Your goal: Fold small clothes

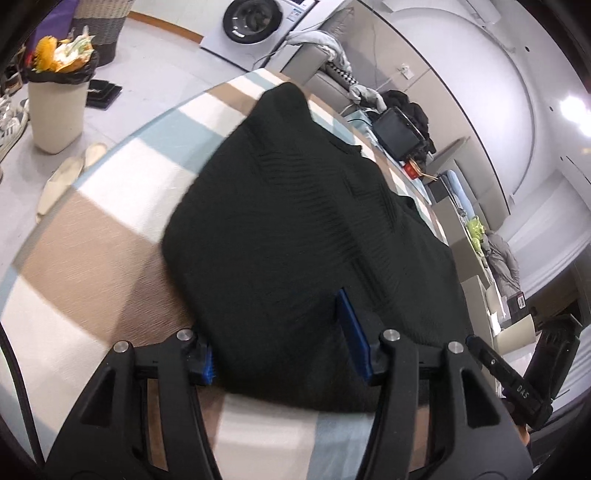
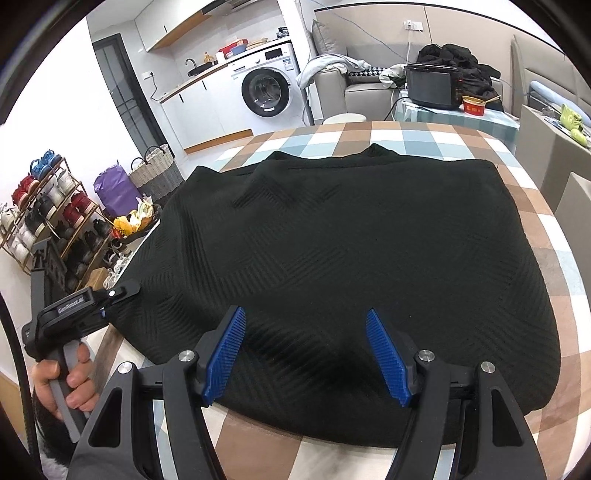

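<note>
Right wrist view: black knit garment (image 2: 351, 251) lies spread flat on the checked desk (image 2: 369, 134), covering most of it. Far edge runs nearly straight w/ two small peaks; right edge sits inside the desk's right border, a strip of check showing beside it. Left edge reaches the desk's left side, above the trash bin (image 2: 136, 221). Near edge curves just under the right gripper (image 2: 306, 356), whose blue pads are apart, nothing clamped, hovering over the cloth's near hem. Left gripper (image 2: 107, 299) is at the garment's near-left corner, held by a hand (image 2: 62, 384); tip touches the fabric edge.

Left wrist view: left gripper (image 1: 284, 354) is released, jaws apart w/ cloth bunched between them, pads not pressing that I can tell. Bare desk shows left of the garment and near the gripper. Floor beyond desk edge has slippers (image 1: 70, 173) and bin (image 1: 59, 107); washer (image 1: 255, 18) further off.
</note>
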Tool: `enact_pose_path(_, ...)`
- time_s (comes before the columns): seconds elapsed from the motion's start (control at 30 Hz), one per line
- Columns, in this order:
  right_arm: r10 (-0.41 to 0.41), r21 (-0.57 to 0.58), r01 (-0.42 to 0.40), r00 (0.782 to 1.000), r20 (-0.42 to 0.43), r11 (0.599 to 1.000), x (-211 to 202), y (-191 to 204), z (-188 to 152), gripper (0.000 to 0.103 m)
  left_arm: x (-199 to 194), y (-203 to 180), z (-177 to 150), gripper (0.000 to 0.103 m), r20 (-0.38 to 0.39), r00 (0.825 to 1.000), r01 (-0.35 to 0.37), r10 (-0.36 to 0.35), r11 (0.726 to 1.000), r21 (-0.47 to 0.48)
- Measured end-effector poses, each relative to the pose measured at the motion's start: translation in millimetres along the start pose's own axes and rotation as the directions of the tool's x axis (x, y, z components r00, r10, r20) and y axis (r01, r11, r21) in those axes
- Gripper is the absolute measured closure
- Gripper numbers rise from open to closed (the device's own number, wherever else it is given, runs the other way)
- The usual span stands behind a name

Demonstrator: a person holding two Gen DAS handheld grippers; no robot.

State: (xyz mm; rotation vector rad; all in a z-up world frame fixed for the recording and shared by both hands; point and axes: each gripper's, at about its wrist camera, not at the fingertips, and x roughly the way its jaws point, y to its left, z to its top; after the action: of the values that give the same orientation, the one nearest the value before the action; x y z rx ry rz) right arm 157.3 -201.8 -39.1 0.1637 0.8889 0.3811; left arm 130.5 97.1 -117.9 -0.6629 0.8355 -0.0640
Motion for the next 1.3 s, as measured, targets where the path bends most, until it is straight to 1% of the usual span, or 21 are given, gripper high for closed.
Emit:
enact_pose_path(0.07, 0.006, 0.004, -0.006, 1.000, -0.001, 1.000, 1, 1, 0, 0.033, 12, -8, 2, 0.060, -0.002, 1.000, 0.009, -0.009, 1.000, 0.030)
enact_pose_path(0.1, 0.009, 0.003, -0.009, 1.000, -0.003, 1.000, 1, 2, -1, 0.033, 16, -11, 2, 0.067, -0.009, 1.000, 0.010, -0.010, 0.999, 0.042)
enact_pose_path(0.13, 0.010, -0.001, -0.010, 1.000, -0.005, 1.000, 4, 4, 0, 0.033, 20, -16, 3, 0.076, -0.010, 1.000, 0.001, 0.000, 0.998, 0.069)
enact_pose_path(0.17, 0.010, -0.007, -0.010, 1.000, -0.009, 1.000, 7, 4, 1, 0.034, 21, -20, 5, 0.081, -0.004, 1.000, -0.013, 0.013, 0.995, 0.100)
enact_pose_path(0.23, 0.016, -0.020, -0.016, 1.000, -0.018, 1.000, 13, 9, 2, 0.034, 16, -18, 7, 0.086, 0.005, 1.000, -0.005, 0.005, 0.994, 0.110)
enact_pose_path(0.3, 0.027, -0.028, -0.028, 0.999, -0.026, 0.999, 21, 15, 4, 0.034, 6, -11, 8, 0.087, 0.022, 1.000, 0.002, -0.004, 0.996, 0.094)
enact_pose_path(0.47, 0.028, -0.054, -0.030, 0.999, -0.044, 0.998, 36, 24, 4, 0.034, -14, 1, 9, 0.087, 0.056, 0.997, -0.049, 0.045, 0.996, 0.074)
enact_pose_path(0.57, 0.018, -0.066, -0.021, 0.999, -0.050, 0.998, 46, 28, 4, 0.034, -17, 2, 13, 0.087, 0.071, 0.996, -0.049, 0.045, 0.997, 0.061)
enact_pose_path(0.63, 0.012, -0.080, -0.016, 0.999, -0.052, 0.997, 51, 35, 2, 0.034, -18, -5, 15, 0.087, 0.080, 0.996, -0.054, 0.047, 0.995, 0.081)
enact_pose_path(0.73, 0.012, -0.131, -0.017, 0.999, -0.041, 0.991, 54, 51, -3, 0.038, -25, -14, 16, 0.087, 0.101, 0.994, -0.058, 0.046, 0.991, 0.120)
enact_pose_path(0.77, 0.015, -0.191, -0.022, 0.999, -0.036, 0.981, 55, 62, -5, 0.043, -26, -20, 18, 0.087, 0.111, 0.993, -0.057, 0.042, 0.989, 0.136)
enact_pose_path(0.8, 0.019, -0.222, -0.026, 0.999, -0.033, 0.975, 55, 67, -6, 0.046, -31, -22, 20, 0.087, 0.117, 0.992, -0.054, 0.037, 0.988, 0.146)
enact_pose_path(0.83, 0.023, -0.246, -0.032, 0.999, -0.040, 0.969, 58, 73, -8, 0.054, -33, -25, 21, 0.087, 0.122, 0.992, -0.051, 0.033, 0.987, 0.155)
enact_pose_path(0.87, 0.025, -0.257, -0.041, 0.997, -0.067, 0.965, 63, 76, -10, 0.066, -34, -29, 23, 0.087, 0.129, 0.991, -0.048, 0.027, 0.985, 0.166)
enact_pose_path(0.9, 0.026, -0.260, -0.050, 0.995, -0.094, 0.964, 68, 77, -12, 0.071, -38, -34, 25, 0.087, 0.133, 0.991, -0.045, 0.021, 0.984, 0.175)
enact_pose_path(0.93, 0.027, -0.260, -0.055, 0.994, -0.110, 0.964, 72, 77, -15, 0.075, -39, -38, 27, 0.087, 0.136, 0.991, -0.039, 0.013, 0.982, 0.185)
enact_pose_path(1.0, 0.047, -0.244, -0.072, 0.993, -0.107, 0.967, 71, 74, -17, 0.075, -41, -49, 33, 0.087, 0.148, 0.989, -0.032, 0.000, 0.976, 0.214)
enact_pose_path(1.1, 0.089, -0.190, -0.110, 0.989, -0.114, 0.976, 66, 64, -15, 0.075, -44, -74, 41, 0.087, 0.158, 0.987, -0.009, -0.035, 0.963, 0.269)
enact_pose_path(1.17, 0.098, -0.165, -0.114, 0.990, -0.099, 0.980, 57, 57, -14, 0.074, -42, -99, 47, 0.087, 0.156, 0.986, 0.012, -0.066, 0.946, 0.324)
enact_pose_path(1.27, 0.068, -0.113, -0.073, 0.997, -0.045, 0.991, 31, 35, -12, 0.074, -35, -140, 50, 0.087, 0.139, 0.982, 0.057, -0.126, 0.906, 0.419)
enact_pose_path(1.3, 0.051, -0.094, -0.053, 0.998, -0.030, 0.994, 23, 27, -13, 0.074, -30, -158, 50, 0.087, 0.124, 0.981, 0.078, -0.151, 0.886, 0.456)
